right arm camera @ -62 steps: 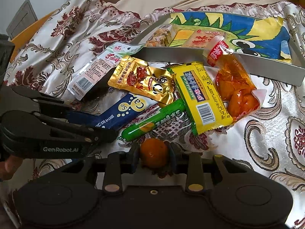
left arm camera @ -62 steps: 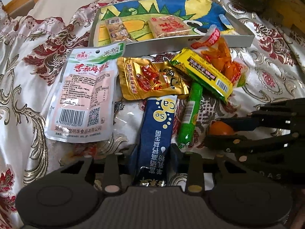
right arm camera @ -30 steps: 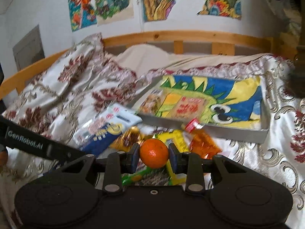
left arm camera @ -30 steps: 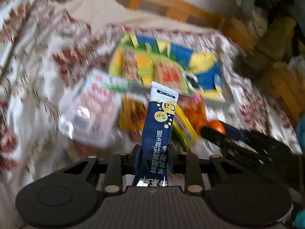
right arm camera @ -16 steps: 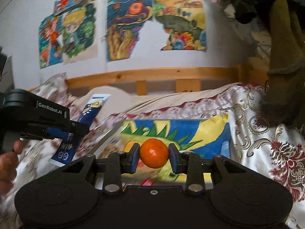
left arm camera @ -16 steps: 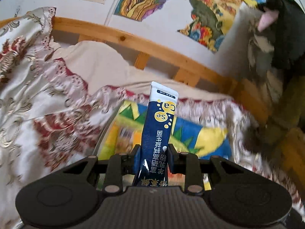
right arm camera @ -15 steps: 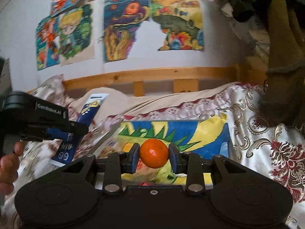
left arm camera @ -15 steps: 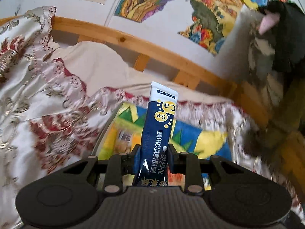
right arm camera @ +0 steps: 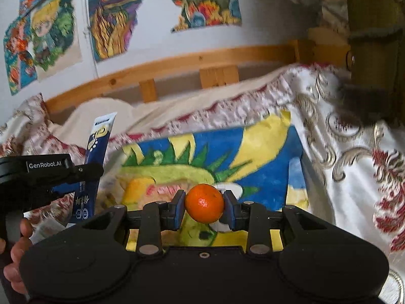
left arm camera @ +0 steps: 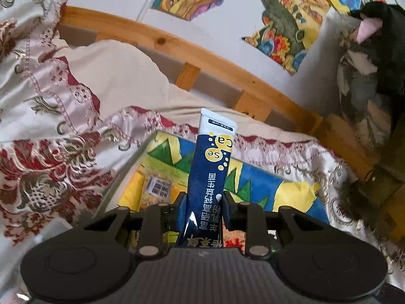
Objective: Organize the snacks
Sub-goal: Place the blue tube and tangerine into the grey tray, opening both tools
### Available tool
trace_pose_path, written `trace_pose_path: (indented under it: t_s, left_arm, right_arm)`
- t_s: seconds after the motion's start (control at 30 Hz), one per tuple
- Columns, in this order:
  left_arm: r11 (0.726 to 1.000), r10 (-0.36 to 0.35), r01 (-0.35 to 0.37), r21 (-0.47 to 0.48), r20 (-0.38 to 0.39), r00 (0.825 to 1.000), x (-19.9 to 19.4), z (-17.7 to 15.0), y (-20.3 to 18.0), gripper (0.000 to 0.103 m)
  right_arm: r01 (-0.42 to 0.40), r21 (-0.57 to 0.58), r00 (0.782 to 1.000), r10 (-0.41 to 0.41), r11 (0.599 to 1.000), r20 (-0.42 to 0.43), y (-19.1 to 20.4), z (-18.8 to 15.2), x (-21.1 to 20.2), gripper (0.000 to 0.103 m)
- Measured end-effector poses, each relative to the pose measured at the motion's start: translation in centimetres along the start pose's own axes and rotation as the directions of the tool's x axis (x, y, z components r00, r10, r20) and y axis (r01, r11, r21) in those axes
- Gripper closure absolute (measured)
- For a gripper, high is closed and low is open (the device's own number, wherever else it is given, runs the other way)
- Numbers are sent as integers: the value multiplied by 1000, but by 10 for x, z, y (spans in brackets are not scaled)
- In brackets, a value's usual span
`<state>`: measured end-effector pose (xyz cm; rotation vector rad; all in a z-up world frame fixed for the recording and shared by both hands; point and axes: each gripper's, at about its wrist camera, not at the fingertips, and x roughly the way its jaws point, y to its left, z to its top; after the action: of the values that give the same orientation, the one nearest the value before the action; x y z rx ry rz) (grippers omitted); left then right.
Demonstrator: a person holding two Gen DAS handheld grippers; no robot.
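My left gripper [left arm camera: 203,206] is shut on a dark blue stick packet [left arm camera: 210,177] that stands upright between the jaws, held in the air over the near left part of the colourful box [left arm camera: 255,185]. My right gripper [right arm camera: 204,206] is shut on a small orange [right arm camera: 204,202], held above the same box [right arm camera: 265,152]. The left gripper [right arm camera: 86,171] and its blue packet [right arm camera: 97,147] show at the left of the right wrist view. A small snack pack [left arm camera: 157,190] lies inside the box at its left end.
The box lies on a bed with a floral satin cover [left arm camera: 50,157]. A wooden bed rail [left arm camera: 202,50] runs behind it under a wall with posters [right arm camera: 119,17]. Dark clothing [left arm camera: 374,50] hangs at the right. A hand [right arm camera: 15,248] holds the left gripper.
Both grippers have lifted their items off the bed cover and carried them forward over the box. In the last half second they have come closer to it.
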<state>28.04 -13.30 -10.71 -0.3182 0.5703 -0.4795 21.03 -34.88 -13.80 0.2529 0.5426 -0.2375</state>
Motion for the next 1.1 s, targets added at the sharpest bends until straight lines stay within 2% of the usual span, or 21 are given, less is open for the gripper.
trace_pose_path:
  t_s: [0.2, 0.53, 0.7, 0.87, 0.97, 1.03, 1.1]
  left_arm:
    - [1000, 17, -17, 20, -45, 999, 14, -9, 1, 72]
    - [998, 46, -42, 38, -101, 994, 24, -13, 5, 71]
    - [996, 82, -75, 56, -137, 987, 30, -17, 6, 69]
    - [994, 96, -87, 66, -138, 986, 23, -15, 4, 55]
    - [989, 119, -109, 96, -102, 988, 10, -9, -3, 42]
    - [984, 143, -134, 118, -68, 987, -1, -4, -9, 27]
    - [979, 163, -158, 131, -29, 986, -15, 2, -16, 18]
  right_arm:
    - [2, -23, 999, -3, 1000, -45, 3, -9, 10, 68]
    - [-10, -32, 997, 7, 999, -71, 6, -12, 15, 68]
    - [-13, -30, 998, 11, 999, -70, 6, -12, 15, 63]
    - [-4, -14, 998, 4, 1000, -57, 4, -9, 11, 49]
    - [-4, 1, 1000, 4, 1000, -23, 2, -3, 2, 40]
    - [1, 2, 1000, -1, 1000, 14, 1, 2, -8, 34]
    - [3, 0, 998, -3, 1000, 55, 0, 7, -20, 28]
